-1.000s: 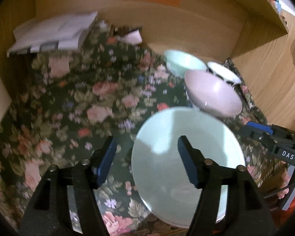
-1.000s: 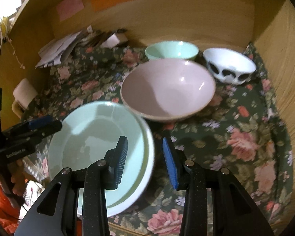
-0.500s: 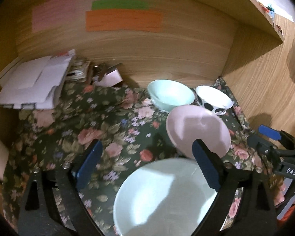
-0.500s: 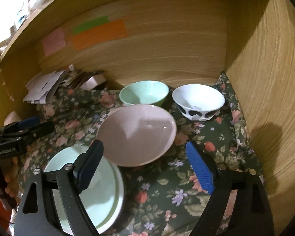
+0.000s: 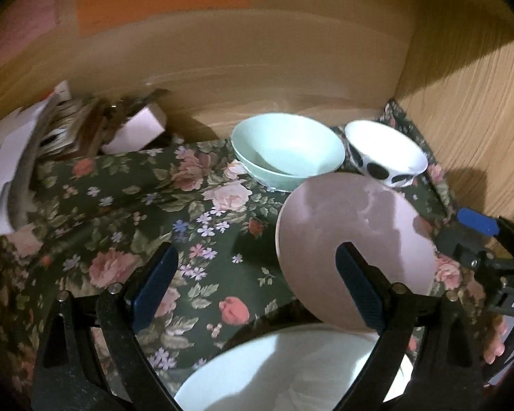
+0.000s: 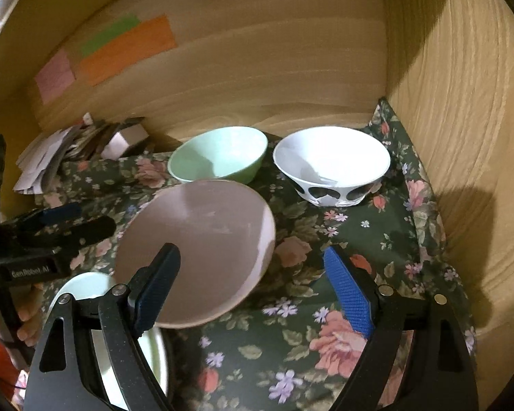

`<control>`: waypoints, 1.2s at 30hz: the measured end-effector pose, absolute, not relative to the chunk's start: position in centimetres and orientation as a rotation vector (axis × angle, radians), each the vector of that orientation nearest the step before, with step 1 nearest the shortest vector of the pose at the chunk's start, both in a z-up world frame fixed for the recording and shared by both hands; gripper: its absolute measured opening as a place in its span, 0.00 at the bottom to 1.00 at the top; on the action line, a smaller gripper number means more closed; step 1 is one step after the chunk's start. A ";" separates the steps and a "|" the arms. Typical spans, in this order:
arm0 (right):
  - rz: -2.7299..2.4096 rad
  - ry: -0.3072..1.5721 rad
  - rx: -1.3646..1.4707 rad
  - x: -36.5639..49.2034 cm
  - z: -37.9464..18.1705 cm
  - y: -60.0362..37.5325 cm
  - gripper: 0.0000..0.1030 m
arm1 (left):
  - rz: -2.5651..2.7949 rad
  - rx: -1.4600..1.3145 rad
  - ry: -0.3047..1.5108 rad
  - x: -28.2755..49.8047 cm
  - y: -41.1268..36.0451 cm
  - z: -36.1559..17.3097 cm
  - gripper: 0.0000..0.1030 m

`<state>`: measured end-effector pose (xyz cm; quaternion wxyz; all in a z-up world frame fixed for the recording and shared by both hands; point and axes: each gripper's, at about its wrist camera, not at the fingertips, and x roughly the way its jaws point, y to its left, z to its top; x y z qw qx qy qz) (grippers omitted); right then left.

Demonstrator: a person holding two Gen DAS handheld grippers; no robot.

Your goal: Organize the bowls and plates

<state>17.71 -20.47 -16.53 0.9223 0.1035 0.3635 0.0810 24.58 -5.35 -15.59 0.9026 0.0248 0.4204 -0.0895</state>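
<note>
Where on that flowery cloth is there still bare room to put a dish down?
Widest free patch: the floral cloth between the paper pile and the pink bowl. A smaller patch lies between the pink bowl and the wooden side wall. The back right corner is crowded: mint bowl, spotted white bowl and pink bowl sit close together.

On the cloth (image 6: 359, 226) in the wooden alcove, two bowls stand side by side at the back: one (image 6: 219, 157) left, one (image 6: 332, 164) right. Before them lies a wide bowl (image 6: 195, 253); nearer and to its left, a plate (image 5: 291, 373). Papers (image 6: 48, 161) are piled in the back left corner.
</note>
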 end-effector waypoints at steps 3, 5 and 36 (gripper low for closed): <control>0.164 0.760 0.219 18.6 -17.5 -20.7 0.82 | -0.201 0.064 0.897 25.6 -5.9 -16.5 0.82; 0.174 0.774 0.225 19.1 -18.1 -20.8 0.81 | -0.207 0.075 0.920 26.2 -6.2 -17.1 0.77; 0.274 0.898 0.308 21.1 -21.1 -20.2 0.23 | -0.314 0.000 1.076 27.9 -8.1 -19.5 0.16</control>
